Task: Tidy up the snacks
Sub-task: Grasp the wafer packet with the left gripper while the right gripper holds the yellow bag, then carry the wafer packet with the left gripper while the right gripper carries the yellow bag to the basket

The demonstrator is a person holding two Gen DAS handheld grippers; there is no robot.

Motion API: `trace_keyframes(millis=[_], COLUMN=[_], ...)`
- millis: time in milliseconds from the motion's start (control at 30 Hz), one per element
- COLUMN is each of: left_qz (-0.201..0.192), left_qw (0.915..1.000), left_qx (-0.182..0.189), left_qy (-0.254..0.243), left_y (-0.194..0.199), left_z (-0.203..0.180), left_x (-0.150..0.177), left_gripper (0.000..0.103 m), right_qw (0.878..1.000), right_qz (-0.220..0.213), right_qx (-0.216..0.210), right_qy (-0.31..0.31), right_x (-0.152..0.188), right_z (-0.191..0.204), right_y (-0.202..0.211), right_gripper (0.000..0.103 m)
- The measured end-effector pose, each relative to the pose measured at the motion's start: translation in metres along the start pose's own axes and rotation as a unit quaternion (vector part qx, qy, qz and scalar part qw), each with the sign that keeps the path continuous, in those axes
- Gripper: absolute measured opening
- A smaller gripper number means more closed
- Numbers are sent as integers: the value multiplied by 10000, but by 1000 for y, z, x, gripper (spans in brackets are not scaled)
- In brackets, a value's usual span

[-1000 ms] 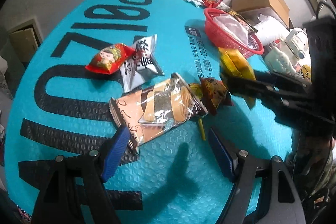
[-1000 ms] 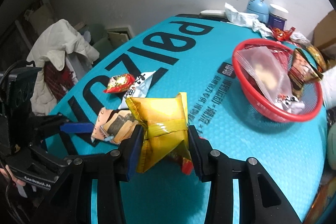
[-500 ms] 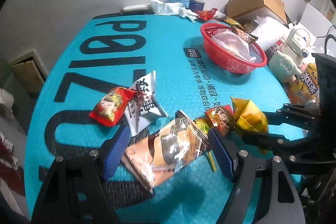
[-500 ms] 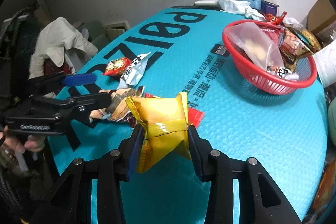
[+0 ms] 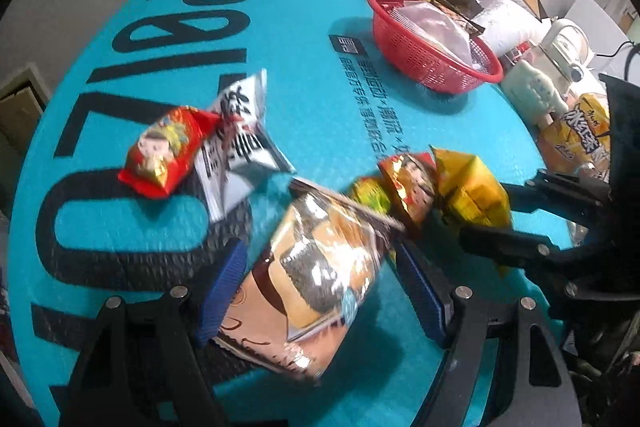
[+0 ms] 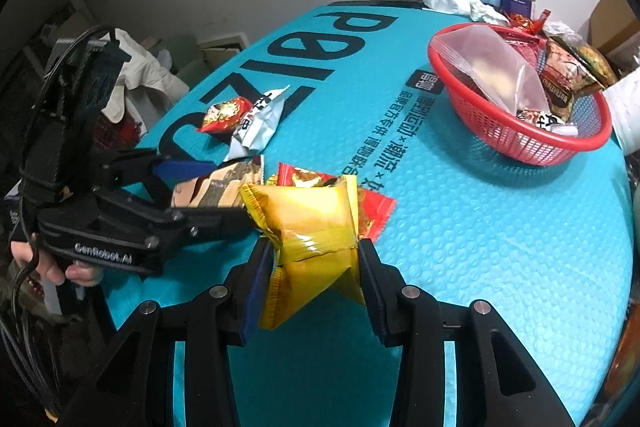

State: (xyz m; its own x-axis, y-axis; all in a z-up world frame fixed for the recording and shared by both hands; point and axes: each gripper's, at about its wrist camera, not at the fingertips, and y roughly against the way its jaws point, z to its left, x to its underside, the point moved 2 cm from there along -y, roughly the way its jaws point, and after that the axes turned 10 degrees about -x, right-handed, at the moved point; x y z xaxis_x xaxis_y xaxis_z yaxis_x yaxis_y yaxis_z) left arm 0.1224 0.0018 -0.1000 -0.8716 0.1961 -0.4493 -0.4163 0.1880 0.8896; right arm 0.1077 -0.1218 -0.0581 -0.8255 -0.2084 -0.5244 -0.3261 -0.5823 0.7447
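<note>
Lower the wide-open left tool [image 5: 320, 291] squarely astride the long tan-and-clear plastic biscuit packet [image 5: 304, 279] at lower centre on the teal surface [image 5: 320, 99], then close gently mid-body, keeping the right tool [image 6: 310, 283] clamped on its crinkled yellow foil pouch [image 6: 308, 223] clear.

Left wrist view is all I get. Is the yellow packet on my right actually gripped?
Observer: Yes. The right wrist view shows the right gripper with its jaws pressed on both sides of the crinkled yellow foil snack packet.
Operator: What is in the basket, under the clear bag?
Observer: A small red-and-white packet lies at the bottom of the red plastic mesh basket, by its near wall.
Operator: And my own gripper?
Observer: A hand grips the handle of the left gripper at the table edge. Its jaws are open.
</note>
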Motion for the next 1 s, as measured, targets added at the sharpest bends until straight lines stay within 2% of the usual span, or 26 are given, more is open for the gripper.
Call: trace_keyframes(millis=[167, 400, 500, 533, 700, 1000], left_qz=[142, -85, -177, -206, -281, -246], left_qw=[9999, 9994, 9983, 9976, 9936, 9943], left_qx=[1, -335, -523, -611, -980, -785], left_qy=[62, 69, 203, 241, 485, 679], left_y=[-3, -3, -3, -2, 0, 8], left_z=[-5, -11, -8, -6, 0, -3], left_x=[11, 12, 11, 11, 12, 23], left_gripper=[76, 75, 61, 53, 50, 50], right_qw=[10000, 9999, 9999, 9999, 9999, 9999], right_qz=[5, 8, 13, 16, 32, -5], right_qx=[-1, 67, 71, 70, 101, 58], right_qy=[-16, -79, -124, -131, -116, -146], right_x=[1, 7, 11, 12, 16, 21], right_z=[0, -3, -5, -5, -4, -1], right_y=[0, 4, 5, 5, 5, 8], right_gripper=[42, 42, 42, 43, 43, 43])
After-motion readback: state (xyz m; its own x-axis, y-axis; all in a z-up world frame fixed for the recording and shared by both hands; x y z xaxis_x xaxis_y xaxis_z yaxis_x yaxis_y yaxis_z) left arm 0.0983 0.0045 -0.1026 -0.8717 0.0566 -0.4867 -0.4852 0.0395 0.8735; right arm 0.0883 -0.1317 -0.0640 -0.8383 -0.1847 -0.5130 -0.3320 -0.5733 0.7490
